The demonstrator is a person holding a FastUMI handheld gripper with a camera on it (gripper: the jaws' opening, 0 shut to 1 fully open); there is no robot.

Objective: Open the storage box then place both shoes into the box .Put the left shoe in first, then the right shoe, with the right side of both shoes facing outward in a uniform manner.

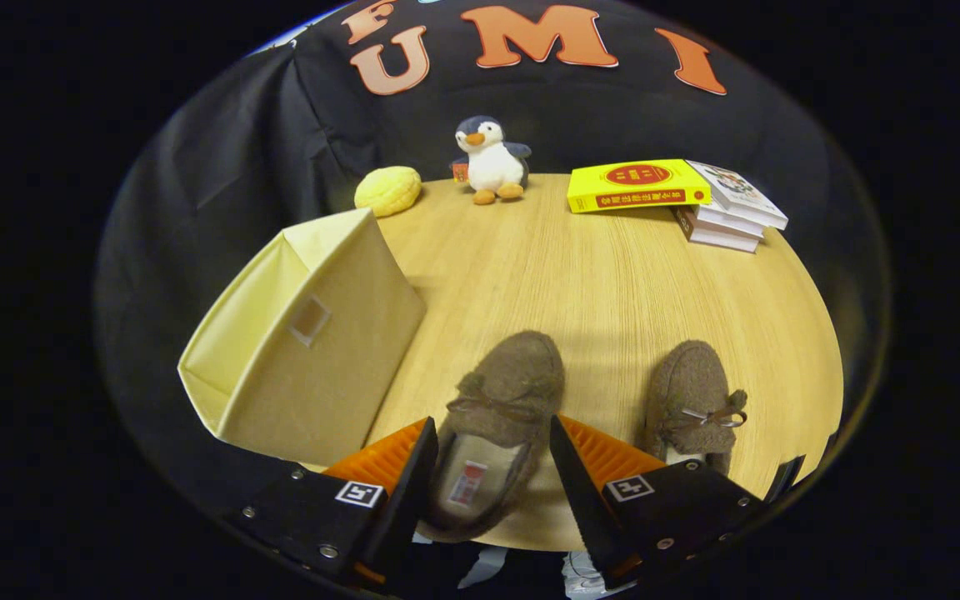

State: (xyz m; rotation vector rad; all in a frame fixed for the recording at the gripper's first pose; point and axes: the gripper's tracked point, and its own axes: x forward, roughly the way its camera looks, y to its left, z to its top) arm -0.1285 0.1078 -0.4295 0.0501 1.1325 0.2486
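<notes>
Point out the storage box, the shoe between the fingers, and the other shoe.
storage box (313, 350), gripper view, on its front wall.
left shoe (509, 379), gripper view, on its fuzzy toe, between the open fingers.
right shoe (688, 383), gripper view, on its toe.

Right shoe's (691, 400) heel behind fingers (587, 467)

Plush penguin (490, 160), yellow bun toy (387, 190), stacked books (680, 198)

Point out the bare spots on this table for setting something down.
Most room: bare wood between the beige fabric storage box, the plush penguin and the stacked books. Crowded near the open gripper, which straddles one brown fuzzy slipper; the other slipper lies beside it.
</notes>
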